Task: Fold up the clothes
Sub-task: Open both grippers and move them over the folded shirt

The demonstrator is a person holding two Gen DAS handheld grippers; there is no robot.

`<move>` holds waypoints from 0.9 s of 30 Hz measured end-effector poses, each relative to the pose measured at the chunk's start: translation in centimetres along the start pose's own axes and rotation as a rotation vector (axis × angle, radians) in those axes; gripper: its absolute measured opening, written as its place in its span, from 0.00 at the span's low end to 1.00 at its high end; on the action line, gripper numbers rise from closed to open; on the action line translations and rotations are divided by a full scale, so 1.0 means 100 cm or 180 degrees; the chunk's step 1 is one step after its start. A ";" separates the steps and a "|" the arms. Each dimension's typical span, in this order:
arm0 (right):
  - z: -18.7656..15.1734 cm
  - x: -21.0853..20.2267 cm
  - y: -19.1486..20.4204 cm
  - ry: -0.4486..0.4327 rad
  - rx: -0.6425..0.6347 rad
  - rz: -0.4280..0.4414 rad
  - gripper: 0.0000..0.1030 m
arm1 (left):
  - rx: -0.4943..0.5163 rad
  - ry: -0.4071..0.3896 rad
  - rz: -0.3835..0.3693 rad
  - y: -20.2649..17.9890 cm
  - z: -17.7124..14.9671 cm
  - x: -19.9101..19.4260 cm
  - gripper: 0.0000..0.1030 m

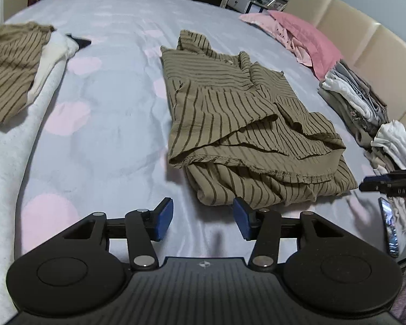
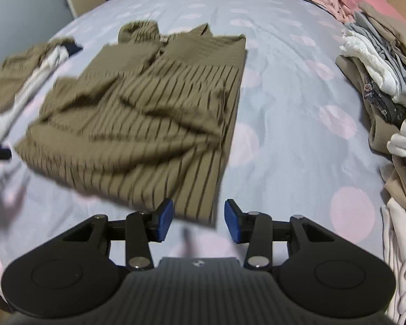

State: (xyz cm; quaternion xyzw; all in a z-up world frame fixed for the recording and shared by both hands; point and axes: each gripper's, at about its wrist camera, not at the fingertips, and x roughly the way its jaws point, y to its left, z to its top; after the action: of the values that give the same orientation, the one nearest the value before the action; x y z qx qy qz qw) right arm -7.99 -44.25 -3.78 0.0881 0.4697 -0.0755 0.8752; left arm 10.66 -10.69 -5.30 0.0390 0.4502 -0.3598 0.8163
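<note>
Striped olive shirt (image 1: 246, 132) is seen partly folded on the bed (image 1: 116, 124), just beyond the left tongs (image 1: 203, 220), which are spread open and empty. From the right wrist, the shirt (image 2: 149, 113) is blurred; the right tongs (image 2: 199, 220) are likewise held open, gripping nothing.

Motion-blurred striped shirt (image 2: 138, 113) in right view
</note>
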 end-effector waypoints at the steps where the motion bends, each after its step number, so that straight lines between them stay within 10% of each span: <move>1: -0.004 0.003 0.001 0.0019 -0.0042 -0.0004 0.44 | 0.0042 -0.0003 0.0026 -0.003 -0.001 0.002 0.44; 5: -0.009 0.013 0.009 -0.0099 -0.0238 -0.0116 0.43 | 0.0211 -0.0014 0.0129 -0.013 -0.004 0.012 0.35; 7: -0.006 0.020 0.013 -0.0105 -0.0267 -0.0157 0.28 | 0.0296 -0.0020 0.0180 -0.018 -0.006 0.017 0.07; 9: -0.002 0.026 0.017 -0.0015 -0.0300 -0.0208 0.05 | 0.0363 -0.0022 0.0217 -0.021 -0.007 0.019 0.00; 27: -0.006 0.017 -0.016 0.0153 -0.0032 -0.0484 0.06 | 0.0695 0.0277 0.0640 0.001 -0.026 -0.006 0.00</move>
State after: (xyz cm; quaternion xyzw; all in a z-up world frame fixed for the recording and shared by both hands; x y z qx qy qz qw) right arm -7.93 -45.74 -5.63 0.0495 0.4963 -0.1372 0.8558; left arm 8.73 -9.25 -6.38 0.1880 0.4372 -0.3211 0.8188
